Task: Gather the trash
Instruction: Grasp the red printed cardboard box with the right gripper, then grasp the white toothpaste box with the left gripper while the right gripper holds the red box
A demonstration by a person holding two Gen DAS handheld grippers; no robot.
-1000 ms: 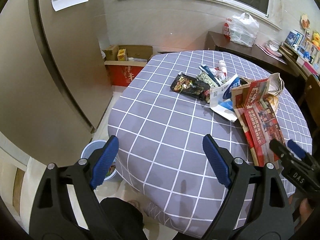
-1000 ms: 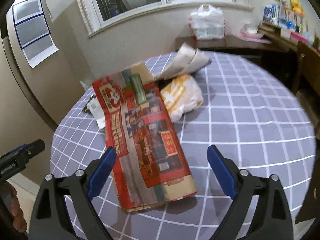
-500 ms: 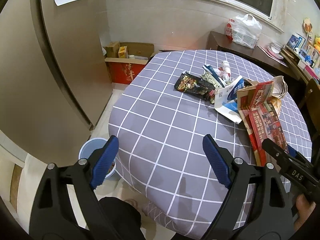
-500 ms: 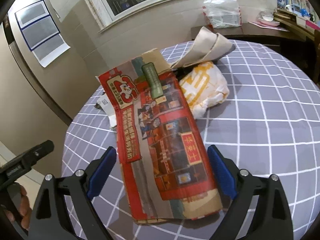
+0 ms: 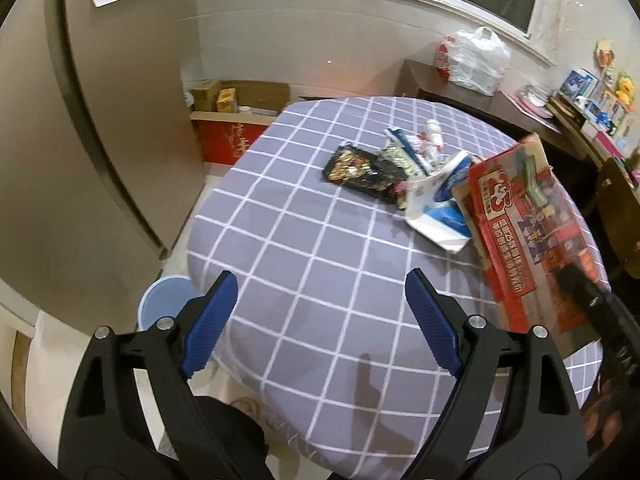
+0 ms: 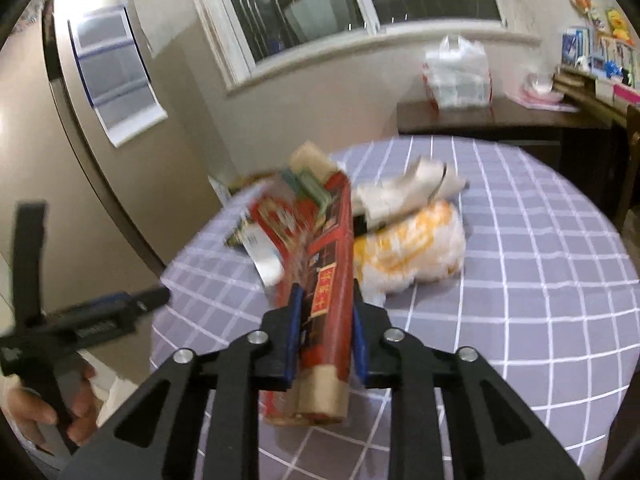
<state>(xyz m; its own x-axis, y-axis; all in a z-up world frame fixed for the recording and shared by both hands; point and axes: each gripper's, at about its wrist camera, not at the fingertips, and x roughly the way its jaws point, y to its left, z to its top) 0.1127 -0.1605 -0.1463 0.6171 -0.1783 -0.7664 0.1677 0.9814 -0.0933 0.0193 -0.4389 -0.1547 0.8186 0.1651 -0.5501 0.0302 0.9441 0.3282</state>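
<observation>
Left gripper [image 5: 320, 316]: jaws spread wide with nothing between them, hanging over the near edge of the round table [image 5: 304, 264], which serves as landmark for everything below.
Blue bin [image 5: 164, 300]: on the floor just off the table's near-left edge, partly hidden behind the left gripper's blue pad; probably where the trash goes.
Dark snack wrappers [image 5: 360, 168]: lying flat past the table's middle, touching a loose pile of small packets.
Blue-and-white packet [image 5: 440, 220]: on the table right of the wrappers, its edge tucked against the red bag.
Red paper bag [image 6: 320, 272]: pinched edge-on, its far end lifted off the table and motion-blurred.
Right gripper [image 6: 326, 320]: clamped on the bag's near, folded end, above the table's near-right part.
White-and-yellow bag [image 6: 412, 256]: on the table just beyond and right of the red bag.
Risk, slip: the hold looks to be on one narrow end only, so the long bag could swing, sag or tear out of the pads.
Risk, sweep: the bag's trailing end could drag the blue-and-white packet or the small packets off the table.
Risk, clash: carrying the bag toward the bin crosses the left gripper's place.
Open room: bare cloth across the table's near-left half; floor beside the bin looks free.
Tight edges: brown wall panel [image 5: 100, 160] left of the table, dark sideboard [image 5: 480, 96] behind it.
</observation>
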